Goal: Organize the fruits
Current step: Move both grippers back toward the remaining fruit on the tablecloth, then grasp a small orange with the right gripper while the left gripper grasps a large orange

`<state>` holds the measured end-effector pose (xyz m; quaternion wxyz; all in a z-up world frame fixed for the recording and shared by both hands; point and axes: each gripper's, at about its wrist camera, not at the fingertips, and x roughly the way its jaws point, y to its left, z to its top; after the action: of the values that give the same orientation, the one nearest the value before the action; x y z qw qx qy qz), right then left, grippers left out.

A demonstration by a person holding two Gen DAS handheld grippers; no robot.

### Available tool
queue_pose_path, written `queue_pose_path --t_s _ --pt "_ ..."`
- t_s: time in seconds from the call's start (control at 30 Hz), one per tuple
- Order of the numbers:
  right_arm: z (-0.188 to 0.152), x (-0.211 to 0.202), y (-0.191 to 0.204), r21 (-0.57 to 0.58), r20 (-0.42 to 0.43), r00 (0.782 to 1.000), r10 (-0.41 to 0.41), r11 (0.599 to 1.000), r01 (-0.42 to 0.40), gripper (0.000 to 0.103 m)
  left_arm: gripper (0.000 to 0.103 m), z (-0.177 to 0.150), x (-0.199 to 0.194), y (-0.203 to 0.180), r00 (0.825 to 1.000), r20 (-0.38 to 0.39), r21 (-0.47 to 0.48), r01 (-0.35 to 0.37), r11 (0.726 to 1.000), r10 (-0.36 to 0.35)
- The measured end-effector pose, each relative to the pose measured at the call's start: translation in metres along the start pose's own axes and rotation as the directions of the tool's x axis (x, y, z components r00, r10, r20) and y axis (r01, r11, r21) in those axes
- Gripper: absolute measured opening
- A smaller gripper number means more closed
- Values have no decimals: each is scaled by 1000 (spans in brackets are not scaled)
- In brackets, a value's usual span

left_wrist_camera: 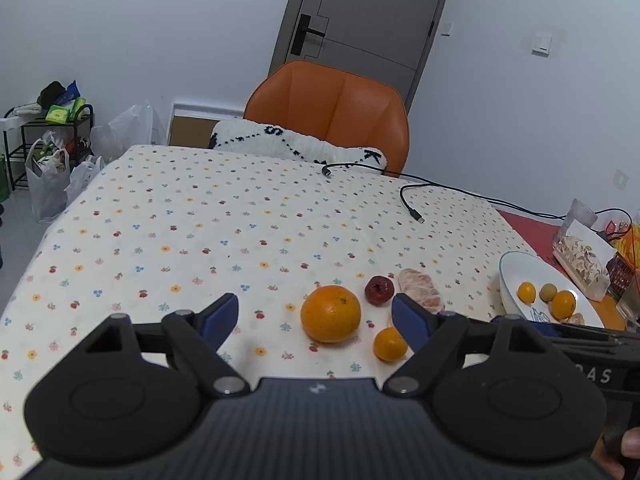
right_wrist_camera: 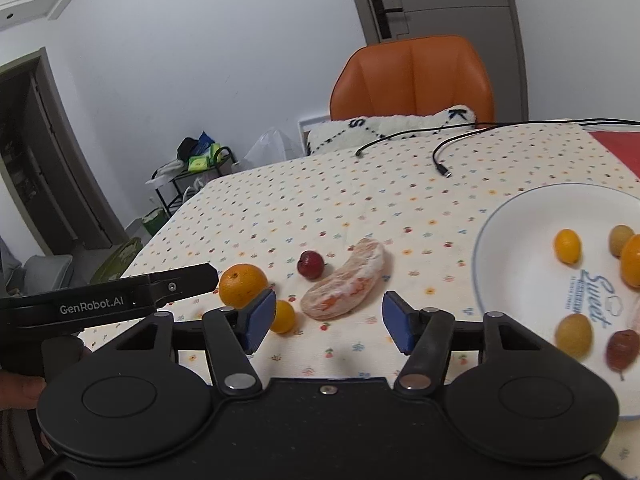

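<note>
White walls, a grey door (left_wrist_camera: 360,12) and an orange leather chair (left_wrist_camera: 332,108) stand behind a table under a cream cloth printed with tiny fruits (left_wrist_camera: 200,220). Four fruits lie loose on it: a large round orange (left_wrist_camera: 330,313), a small orange kumquat (left_wrist_camera: 389,344), a dark red wrinkled date (left_wrist_camera: 379,289) and a peeled pink pomelo segment (right_wrist_camera: 345,280). The left gripper (left_wrist_camera: 316,322) hovers with its fingers wide and empty, framing the orange. The right gripper (right_wrist_camera: 329,320) is open more narrowly, also empty, just before the segment. That segment looks soft and easily crushed, best pinched lightly across its thick middle; the orange seems firm, rounded and likely to roll. A white shallow bowl with blue lettering (right_wrist_camera: 516,240) holds several small yellow, orange and dark fruits.
</note>
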<state>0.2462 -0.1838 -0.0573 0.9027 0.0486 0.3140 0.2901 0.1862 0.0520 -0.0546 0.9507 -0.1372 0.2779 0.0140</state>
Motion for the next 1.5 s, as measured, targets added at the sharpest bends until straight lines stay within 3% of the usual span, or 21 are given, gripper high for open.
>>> queue_pose_path --t_s 0.53,0.67,1.27,1.5 --pt "-2 43 26 -17 -78 996 53 998 -54 45 74 1 6 21 1000 -21 -33 22 999 -23" --pt "-5 52 29 -15 -103 993 62 998 -64 23 73 2 10 21 999 -21 -37 30 999 -31" --pt "-3 26 2 11 -65 997 40 999 -40 22 73 -2 37 -9 997 -60 8 49 999 -48" --pt "-4 15 -9 28 -50 998 28 999 -27 22 58 -4 44 -13 997 -69 8 35 999 -35"
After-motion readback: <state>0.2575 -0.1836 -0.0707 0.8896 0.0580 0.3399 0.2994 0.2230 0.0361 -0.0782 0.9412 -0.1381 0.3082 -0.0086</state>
